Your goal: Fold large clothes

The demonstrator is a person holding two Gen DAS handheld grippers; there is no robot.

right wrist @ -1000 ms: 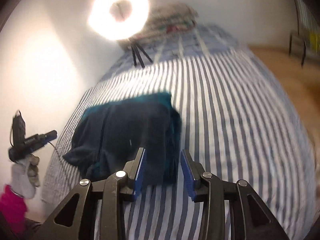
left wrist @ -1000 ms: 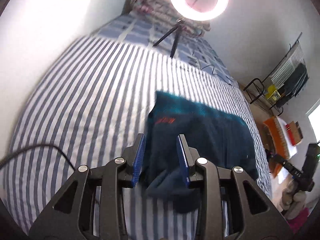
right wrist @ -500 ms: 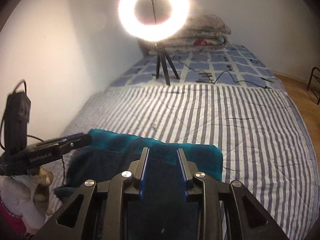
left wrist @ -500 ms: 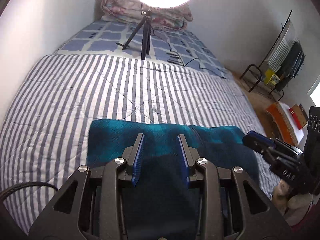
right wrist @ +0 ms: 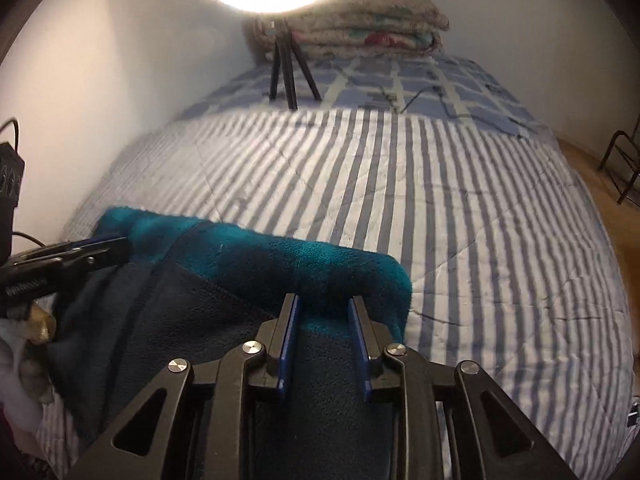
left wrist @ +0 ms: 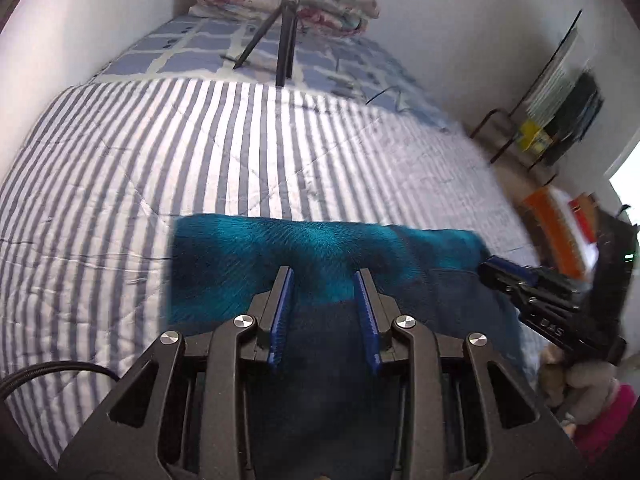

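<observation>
A dark teal fleece garment (left wrist: 312, 248) lies folded on the striped bed (left wrist: 160, 152), its far edge running straight across. My left gripper (left wrist: 323, 276) is low over its left part, jaws open, with fabric showing between the fingers. My right gripper (right wrist: 323, 303) is open over the garment's right end (right wrist: 280, 256). Each gripper shows at the edge of the other's view: the right one (left wrist: 496, 270) and the left one (right wrist: 116, 246). Whether the fingers touch the cloth is unclear.
A ring light on a tripod (left wrist: 286, 40) stands at the far end of the bed (right wrist: 440, 200), with folded blankets (right wrist: 360, 28) behind it. A clothes rack (left wrist: 560, 120) and an orange item (left wrist: 560, 232) are to the right. A wall runs along the left.
Both grippers have dropped lower and closer to the garment. A second ago the garment was a looser heap; it now lies flatter with a straight far edge. Both jaws stayed open.
</observation>
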